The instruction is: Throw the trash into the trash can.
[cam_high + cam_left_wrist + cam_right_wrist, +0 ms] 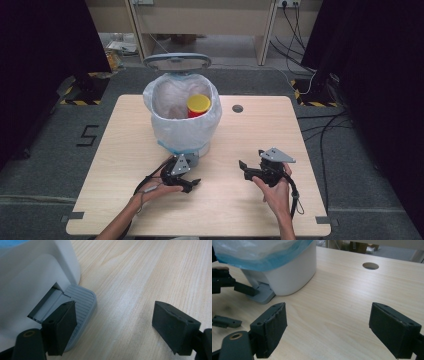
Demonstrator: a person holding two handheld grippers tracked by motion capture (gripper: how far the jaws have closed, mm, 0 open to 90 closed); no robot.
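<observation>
A white pedal bin (183, 131) lined with a clear bag stands at the table's middle back, its grey lid (177, 61) raised. Inside it sits a red container with a yellow lid (198, 105). My left gripper (194, 172) is open at the bin's front. In the left gripper view one jaw rests over the grey ribbed pedal (83, 303) and the other hangs above bare wood. My right gripper (250, 159) is open and empty to the right, pointing toward the bin (292, 272). In the right gripper view the pedal (264, 293) has a left gripper finger (245, 289) on it.
The wooden table (280, 125) has a round cable hole (237, 108) at the back right. A pale desk frame (200, 20) and cables (310, 85) stand on the floor beyond the table.
</observation>
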